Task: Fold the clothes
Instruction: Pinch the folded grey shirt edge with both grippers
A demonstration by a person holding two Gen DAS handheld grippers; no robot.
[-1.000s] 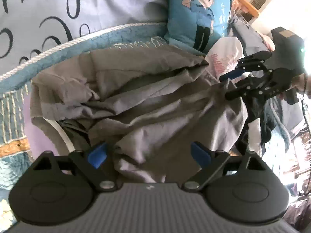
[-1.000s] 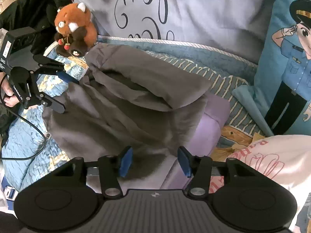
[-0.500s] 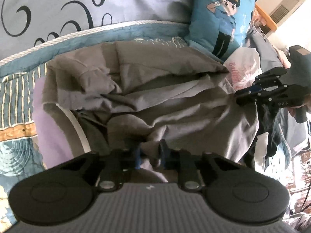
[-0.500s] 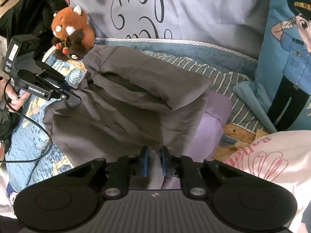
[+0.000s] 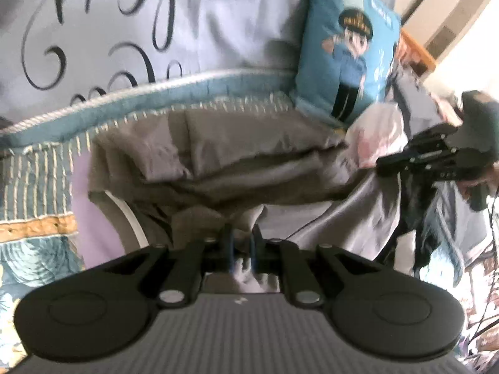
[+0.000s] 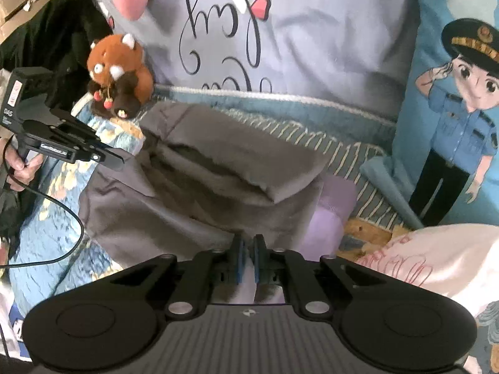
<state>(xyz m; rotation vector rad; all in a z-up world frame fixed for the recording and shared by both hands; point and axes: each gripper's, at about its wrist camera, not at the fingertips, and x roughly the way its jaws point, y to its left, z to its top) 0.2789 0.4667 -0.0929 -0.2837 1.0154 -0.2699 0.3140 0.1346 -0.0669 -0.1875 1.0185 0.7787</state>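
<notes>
A crumpled grey garment [image 5: 249, 155] [image 6: 218, 171] lies on the patterned bed quilt [image 5: 37, 171]. My left gripper [image 5: 241, 233] is at its near left edge, and its jaws are closing with a bunch of grey cloth pinched between the blue pads. In the right wrist view the left gripper [image 6: 115, 160] shows at the garment's left side, held by a hand. My right gripper [image 6: 248, 243] is shut on the near right edge of the grey cloth; the left wrist view shows the right gripper [image 5: 386, 163] from the side.
A lilac garment [image 6: 330, 212] lies under the grey one. A white and pink garment [image 6: 436, 249] sits at the right. A blue cartoon-officer pillow [image 5: 349, 50], a grey script-print pillow [image 5: 124, 31] and a plush red panda [image 6: 118, 74] line the back. A cable [image 6: 62, 205] trails left.
Both grippers went from open to closed on the grey garment's near edge. Both have risen a little, drawing the cloth up with them.
</notes>
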